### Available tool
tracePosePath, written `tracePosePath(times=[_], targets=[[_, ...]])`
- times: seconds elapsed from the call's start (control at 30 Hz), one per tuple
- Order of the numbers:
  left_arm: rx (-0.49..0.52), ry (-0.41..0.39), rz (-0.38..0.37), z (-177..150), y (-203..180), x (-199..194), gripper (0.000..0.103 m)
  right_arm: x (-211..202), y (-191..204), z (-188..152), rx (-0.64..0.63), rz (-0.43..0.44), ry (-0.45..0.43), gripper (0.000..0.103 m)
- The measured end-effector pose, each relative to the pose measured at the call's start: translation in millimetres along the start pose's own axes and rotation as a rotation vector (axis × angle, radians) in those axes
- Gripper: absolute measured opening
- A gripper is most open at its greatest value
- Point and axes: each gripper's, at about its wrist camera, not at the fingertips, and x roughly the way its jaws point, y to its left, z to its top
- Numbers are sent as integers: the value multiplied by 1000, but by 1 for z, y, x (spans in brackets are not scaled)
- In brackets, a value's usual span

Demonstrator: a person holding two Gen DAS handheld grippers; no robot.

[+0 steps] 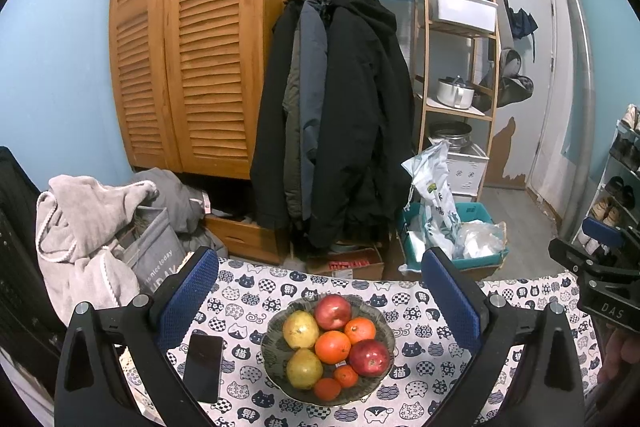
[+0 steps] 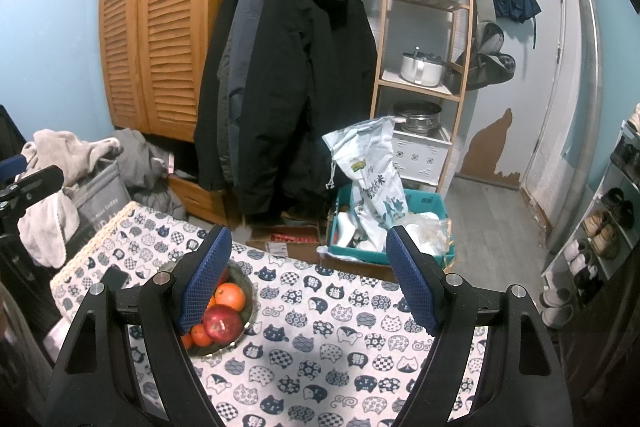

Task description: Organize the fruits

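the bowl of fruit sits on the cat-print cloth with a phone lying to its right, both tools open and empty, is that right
Not quite: in the left wrist view the phone lies to the left of the bowl, not its right. The rest holds: the bowl sits on the cat-print cloth, and the left tool and right tool are open and empty.

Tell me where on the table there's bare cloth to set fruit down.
Free: the cat-print cloth right of the fruit bowl, out to its right edge. Crowded: the left side, where a dark phone lies beside the bowl.
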Motion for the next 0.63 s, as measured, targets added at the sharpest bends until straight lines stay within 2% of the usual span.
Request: tracePosePath(times=[0.63], targets=[[11,1,4,1,-5,-2,102,-2,-1,0,-5,0,2,78]])
